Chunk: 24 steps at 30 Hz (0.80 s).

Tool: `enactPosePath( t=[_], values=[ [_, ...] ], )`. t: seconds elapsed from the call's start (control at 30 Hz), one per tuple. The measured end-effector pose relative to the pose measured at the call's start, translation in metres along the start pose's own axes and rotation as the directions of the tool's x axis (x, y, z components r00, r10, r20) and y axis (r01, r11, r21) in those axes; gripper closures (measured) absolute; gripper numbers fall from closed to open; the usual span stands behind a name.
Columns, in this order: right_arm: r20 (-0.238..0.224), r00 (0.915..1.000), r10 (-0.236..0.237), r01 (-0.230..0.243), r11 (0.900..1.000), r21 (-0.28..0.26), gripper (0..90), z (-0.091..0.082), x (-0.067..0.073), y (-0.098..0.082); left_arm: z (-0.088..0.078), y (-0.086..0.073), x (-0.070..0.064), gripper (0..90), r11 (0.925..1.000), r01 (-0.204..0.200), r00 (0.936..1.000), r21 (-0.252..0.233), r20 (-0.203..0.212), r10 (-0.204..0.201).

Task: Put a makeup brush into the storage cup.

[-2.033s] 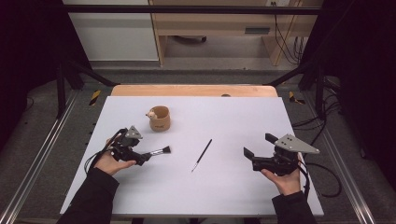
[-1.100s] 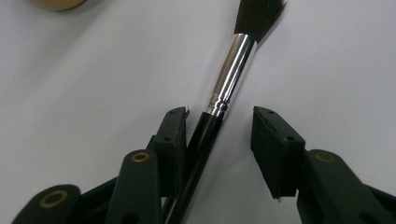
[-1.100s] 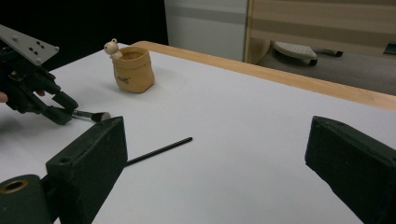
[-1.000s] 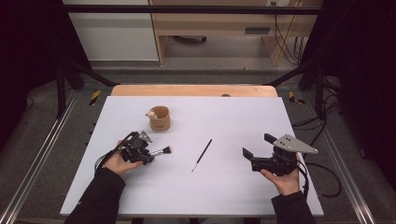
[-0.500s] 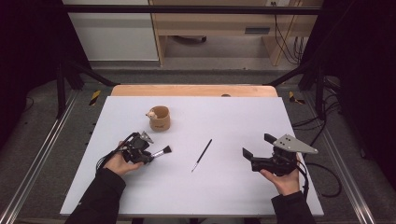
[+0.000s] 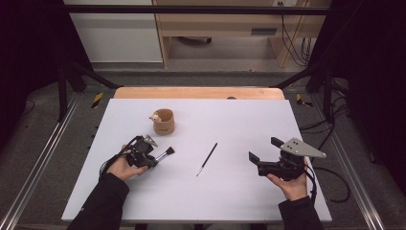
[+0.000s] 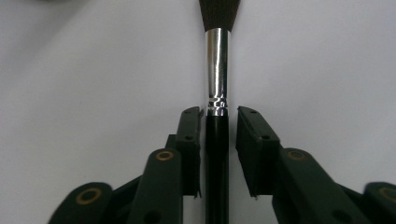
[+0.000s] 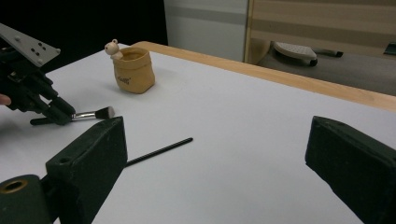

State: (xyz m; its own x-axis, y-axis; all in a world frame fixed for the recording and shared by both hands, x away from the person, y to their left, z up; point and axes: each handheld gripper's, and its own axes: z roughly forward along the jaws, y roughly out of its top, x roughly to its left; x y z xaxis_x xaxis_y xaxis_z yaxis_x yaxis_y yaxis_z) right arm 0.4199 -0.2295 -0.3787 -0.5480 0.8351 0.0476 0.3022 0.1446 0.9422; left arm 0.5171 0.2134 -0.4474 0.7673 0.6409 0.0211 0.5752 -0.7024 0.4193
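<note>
High view: left tool is sitting low on the white counter, near its left side, jaws around the handle of a makeup brush. Bristle end is pointing right, toward the thin black brush lying loose mid-counter. Tan cup with a little figure on its rim is standing just behind the left hand. Right tool is idling over the right side, well apart from everything, holding nothing.

Left gripper view: the brush's black handle is running straight up between the two pads, silver collar just past the tips, bristles at the top edge. Jaws have just been closing, then easing back a little. Left pad is looking flush on the handle; right pad is showing a thin gap. So I'm reading this as brush between the jaws but not clamped.

Right gripper view: right tool is standing wide open with nothing between the jaws. Cup, makeup brush and thin brush are all lying ahead of it.

Risks, as I'm judging them: lifting now with that gap means the round, slick handle is rolling or slipping out. Grip is also sitting close to the collar, so the long tail end could be swinging down and pivoting. Cup looks light, so a tilted brush could be knocking it over.
</note>
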Motion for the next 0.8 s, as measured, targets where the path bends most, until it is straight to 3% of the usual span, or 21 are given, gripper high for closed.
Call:
enactPosePath(
  t=[0.1, 0.3, 0.37, 0.6, 0.8],
  values=[
    [0.0, 1.0, 0.001, -0.001, 1.0, 0.001, 6.1, 0.0, 0.0, 0.0, -0.004, 0.002, 0.001, 64.6, 0.9999, -0.004, 1.0, -0.01, 0.008, 0.004],
    [0.003, 1.0, 0.003, -0.003, 1.0, 0.0, 6.0, -0.001, 0.0, 0.0, -0.014, 0.018, -0.002, 55.1, 0.9994, -0.033, 0.9992, -0.005, -0.023, 0.033],
    [0.002, 1.0, 0.002, -0.002, 1.0, -0.004, 6.1, -0.001, -0.001, 0.001, -0.013, 0.023, -0.003, 54.6, 0.9992, -0.038, 0.9987, 0.011, -0.034, 0.038],
    [-0.002, 1.0, 0.002, -0.002, 1.0, -0.002, 6.0, -0.002, -0.001, 0.001, -0.001, 0.029, -0.001, 56.2, 0.9926, -0.065, 0.9978, 0.103, -0.006, 0.065],
    [-0.002, 1.0, 0.005, -0.005, 1.0, -0.001, 5.9, -0.002, -0.001, 0.001, 0.006, 0.03, 0.0, 61.8, 0.9896, -0.067, 0.9977, 0.128, 0.012, 0.066]
  ],
)
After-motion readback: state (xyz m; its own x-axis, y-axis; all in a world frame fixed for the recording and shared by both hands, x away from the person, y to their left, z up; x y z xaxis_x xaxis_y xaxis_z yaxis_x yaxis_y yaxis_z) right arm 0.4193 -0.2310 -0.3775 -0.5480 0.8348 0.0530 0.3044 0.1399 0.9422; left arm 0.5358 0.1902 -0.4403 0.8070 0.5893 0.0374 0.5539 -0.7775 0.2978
